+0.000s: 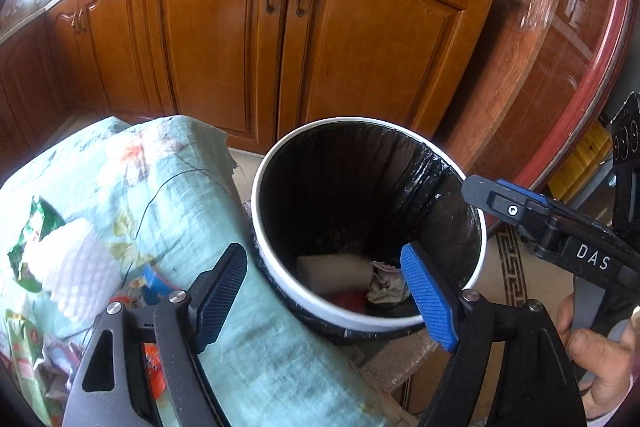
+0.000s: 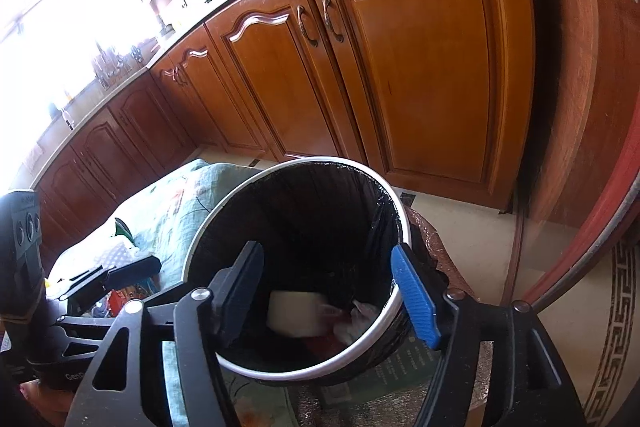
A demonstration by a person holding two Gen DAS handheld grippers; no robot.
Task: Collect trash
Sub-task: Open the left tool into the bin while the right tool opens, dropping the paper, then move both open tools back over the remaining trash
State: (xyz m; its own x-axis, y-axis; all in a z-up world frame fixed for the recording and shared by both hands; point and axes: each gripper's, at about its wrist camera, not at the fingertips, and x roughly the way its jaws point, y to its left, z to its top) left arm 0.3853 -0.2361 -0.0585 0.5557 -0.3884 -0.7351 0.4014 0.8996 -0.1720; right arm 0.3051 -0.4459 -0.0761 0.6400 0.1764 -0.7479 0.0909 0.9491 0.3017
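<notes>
Hovering over the lined bin (image 1: 370, 227), your left gripper (image 1: 332, 291) and right gripper (image 2: 332, 291) stood wide, empty; table wrappers (image 1: 28, 259) looked light, crushable, pinchable mid-crumple.

Daylight pours in from the upper left, blowing the window (image 2: 60, 39) out to pure white glare. The cabinet doors (image 1: 248, 51) are evenly lit and sharp; the bin's (image 2: 208, 227) inside is dark. Edges bow strongly, corners black.

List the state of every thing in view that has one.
White round trash bin: open, black liner, some trash at bottom.
Wooden cabinet doors: closed.
Left gripper: jaws open, empty.
Right gripper: jaws open, empty, over bin.
</notes>
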